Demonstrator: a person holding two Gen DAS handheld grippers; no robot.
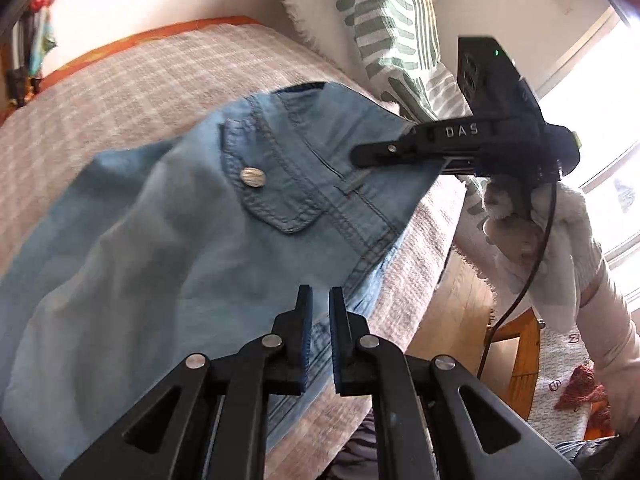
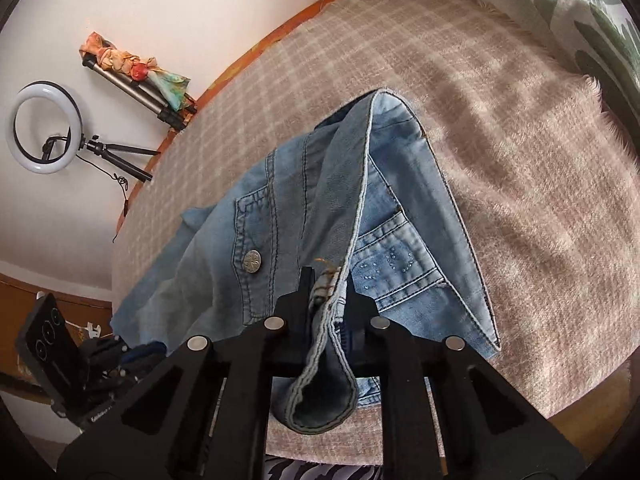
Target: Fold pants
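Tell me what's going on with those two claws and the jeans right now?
Right gripper jaws clamped on the jeans waistband. Left gripper jaws shut, nothing visible between them. Jeans half draped over the plaid blanket. Nothing in the way.

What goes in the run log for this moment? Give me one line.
task: fold pants | right tool: shut on pants waistband | left tool: shut, over pants | surface: checked blanket

Both fisheye views look steeply down from close above along their own gripper fingers, sharing the denim pants on the checked blanket, the left wrist camera facing the right gripper, the right wrist camera facing a white wall.
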